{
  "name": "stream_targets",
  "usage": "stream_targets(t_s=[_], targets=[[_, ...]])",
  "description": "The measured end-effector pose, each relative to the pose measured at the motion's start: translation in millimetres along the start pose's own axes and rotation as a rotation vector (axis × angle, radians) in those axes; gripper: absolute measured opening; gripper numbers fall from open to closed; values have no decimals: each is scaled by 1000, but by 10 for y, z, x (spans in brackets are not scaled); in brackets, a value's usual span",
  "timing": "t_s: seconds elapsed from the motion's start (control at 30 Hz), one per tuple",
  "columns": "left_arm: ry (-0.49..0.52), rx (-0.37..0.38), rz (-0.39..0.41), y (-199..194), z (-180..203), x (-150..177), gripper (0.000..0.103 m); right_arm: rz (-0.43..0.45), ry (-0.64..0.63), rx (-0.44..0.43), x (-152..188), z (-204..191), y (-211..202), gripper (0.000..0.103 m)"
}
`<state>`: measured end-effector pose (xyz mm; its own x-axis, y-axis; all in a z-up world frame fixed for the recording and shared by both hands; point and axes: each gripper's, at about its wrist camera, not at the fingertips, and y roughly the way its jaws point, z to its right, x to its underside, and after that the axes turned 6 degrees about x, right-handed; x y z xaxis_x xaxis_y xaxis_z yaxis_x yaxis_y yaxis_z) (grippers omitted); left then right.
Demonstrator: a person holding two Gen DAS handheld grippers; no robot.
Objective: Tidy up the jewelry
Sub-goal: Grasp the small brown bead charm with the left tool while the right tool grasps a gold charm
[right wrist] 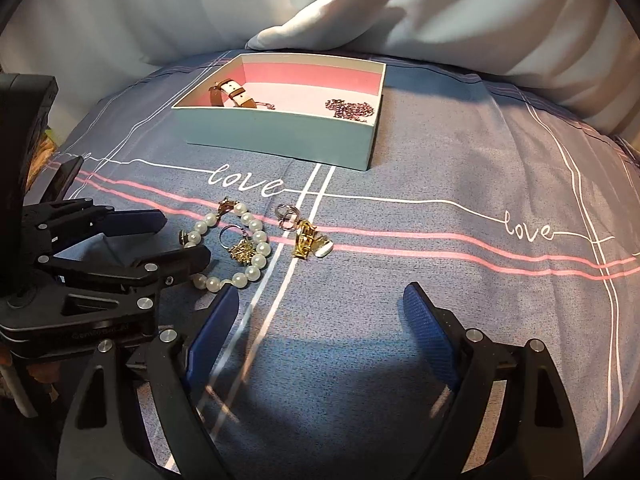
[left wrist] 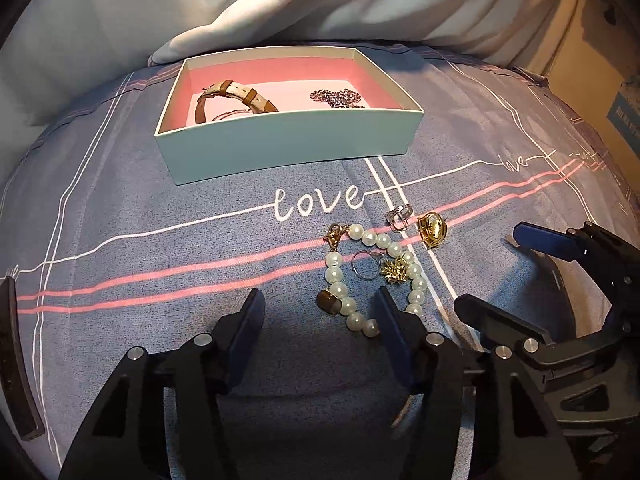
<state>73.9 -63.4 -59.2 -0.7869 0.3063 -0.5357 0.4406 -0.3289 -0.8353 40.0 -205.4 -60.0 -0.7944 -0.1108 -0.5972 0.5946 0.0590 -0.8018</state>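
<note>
A pearl bracelet (left wrist: 348, 308) (right wrist: 256, 236) lies on the blue-grey bedsheet, with a brown-stone piece (left wrist: 330, 302) (right wrist: 184, 236) at its near end. A thin hoop (left wrist: 366, 266) and a gold brooch (left wrist: 394, 272) lie inside its loop. A silver ring (left wrist: 400, 216) (right wrist: 286, 214) and a gold piece (left wrist: 432, 230) (right wrist: 306, 240) lie just beyond. My left gripper (left wrist: 320, 300) (right wrist: 184, 238) stands half open astride the bracelet's near end, its pads not pressing. My right gripper (right wrist: 320, 292) (left wrist: 486, 268) is wide open over bare sheet, right of the jewelry. The teal box (left wrist: 288, 136) (right wrist: 280, 132) holds a strap watch (left wrist: 232, 96) and a chain (left wrist: 336, 98).
White pillows and bedding (left wrist: 240, 20) are bunched behind the box. A cardboard carton (left wrist: 600, 80) stands off the bed at the far right. A dark strip (left wrist: 16, 360) runs along the left edge of the left wrist view.
</note>
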Motion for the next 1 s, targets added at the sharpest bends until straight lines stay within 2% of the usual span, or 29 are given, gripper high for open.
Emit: stream_targets(t_s=[0.17,0.23,0.33,0.53,0.57,0.6,0.63,0.83,1.0], targets=[[-22,15,12,-33,-90,-2,26,-10,-15,1,-26,-59,98,84],[-43,41,13,-48,-147,-1,20,-10,-16,5,-35,-63,111,84],[-57,54,15,-65,-190,6,16,-8,-10,2,-29,-53,106,84],[-56,58,14,-65,-192,3,17,-12,-3,2,-19,-32,106,84],[-62,61,14,-69,-200,-1,19,-12,-2,3,-19,-30,102,84],[-60,56,19,-81,-200,-1,30,-12,-1,4,-18,-23,99,84],[-53,42,27,-91,-199,2,34,-12,-1,3,-18,-21,99,84],[-81,72,22,-74,-274,-42,34,-15,-3,-1,-25,-22,113,84],[-90,67,24,-74,-332,-73,34,-18,-4,2,-24,-16,117,84]])
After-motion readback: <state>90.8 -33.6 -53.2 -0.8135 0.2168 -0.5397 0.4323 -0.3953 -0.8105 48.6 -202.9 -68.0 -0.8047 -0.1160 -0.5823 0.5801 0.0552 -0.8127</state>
